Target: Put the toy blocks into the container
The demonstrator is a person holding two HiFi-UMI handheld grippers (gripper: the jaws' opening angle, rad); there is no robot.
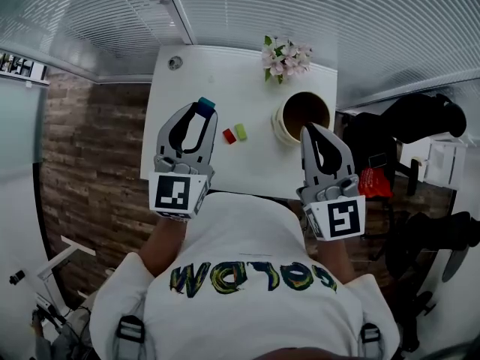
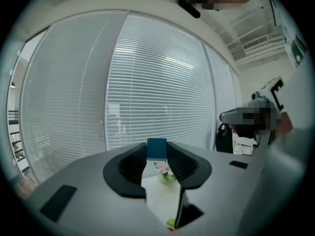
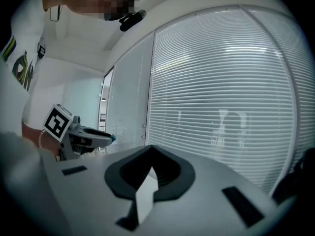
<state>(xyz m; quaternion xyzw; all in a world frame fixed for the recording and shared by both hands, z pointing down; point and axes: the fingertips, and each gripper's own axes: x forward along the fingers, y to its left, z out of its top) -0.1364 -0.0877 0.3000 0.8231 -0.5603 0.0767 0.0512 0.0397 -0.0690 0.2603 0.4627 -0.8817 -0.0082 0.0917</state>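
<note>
Block [image 2: 157,149] — teal — pinched between left tongs [image 1: 204,113].

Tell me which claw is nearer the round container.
Right. In the head view the right claw overlaps the container at its rim; the left claw, shut on a teal block, is off to its left, beyond the red block and green block.

A teal block [image 1: 206,103], a red block [image 1: 229,136], a green block [image 1: 241,131], a white table [image 1: 187,81] and a cream container [image 1: 280,128].
</note>
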